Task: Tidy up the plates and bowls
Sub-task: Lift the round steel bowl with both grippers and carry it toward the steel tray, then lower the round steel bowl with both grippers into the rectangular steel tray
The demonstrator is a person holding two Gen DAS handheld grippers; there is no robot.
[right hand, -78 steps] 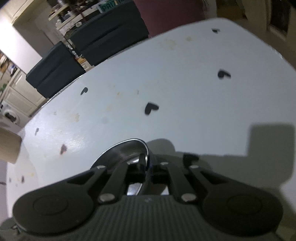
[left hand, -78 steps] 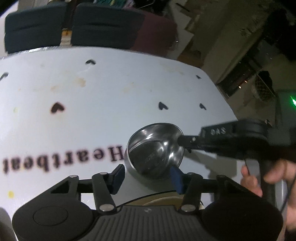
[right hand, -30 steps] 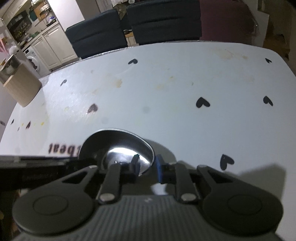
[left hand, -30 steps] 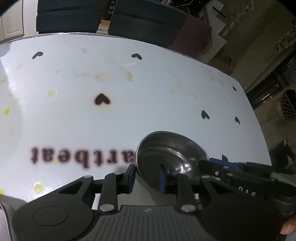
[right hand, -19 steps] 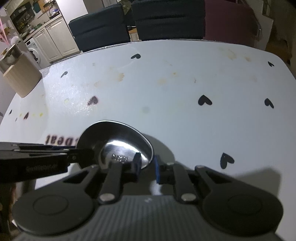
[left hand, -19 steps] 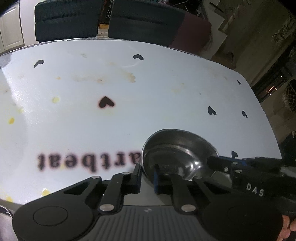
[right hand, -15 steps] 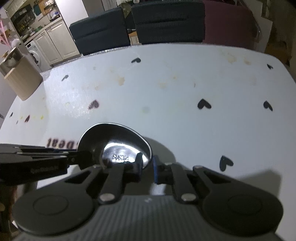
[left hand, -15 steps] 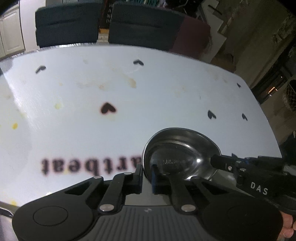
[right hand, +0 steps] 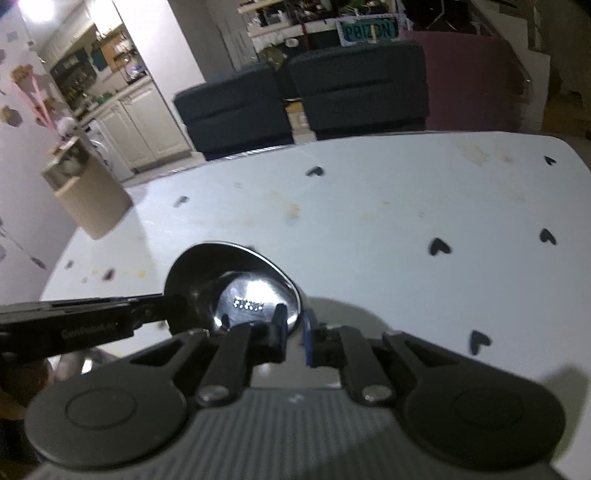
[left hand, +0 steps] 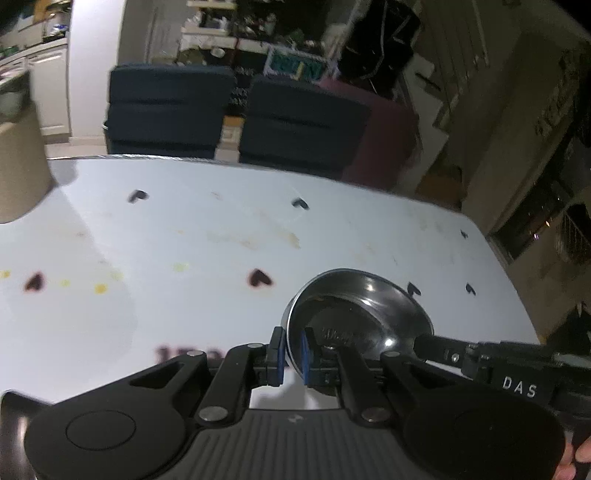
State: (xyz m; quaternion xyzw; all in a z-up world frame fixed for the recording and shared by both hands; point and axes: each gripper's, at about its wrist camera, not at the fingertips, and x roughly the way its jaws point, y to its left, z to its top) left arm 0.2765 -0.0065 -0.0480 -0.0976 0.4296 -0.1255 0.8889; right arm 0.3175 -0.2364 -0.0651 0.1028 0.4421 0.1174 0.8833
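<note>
"DAS" on right claw (left hand: 519, 389), "PAIZON" sign (right hand: 369, 31)

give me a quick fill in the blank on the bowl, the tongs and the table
1. Both tongs, left and right, are clamped on the rim of one ____ bowl.
2. The bowl holds ____ inside.
3. The white table is printed with small dark ____.
4. Behind the table's far edge stand two dark ____.

Missing words: metal; nothing; hearts; chairs
</note>
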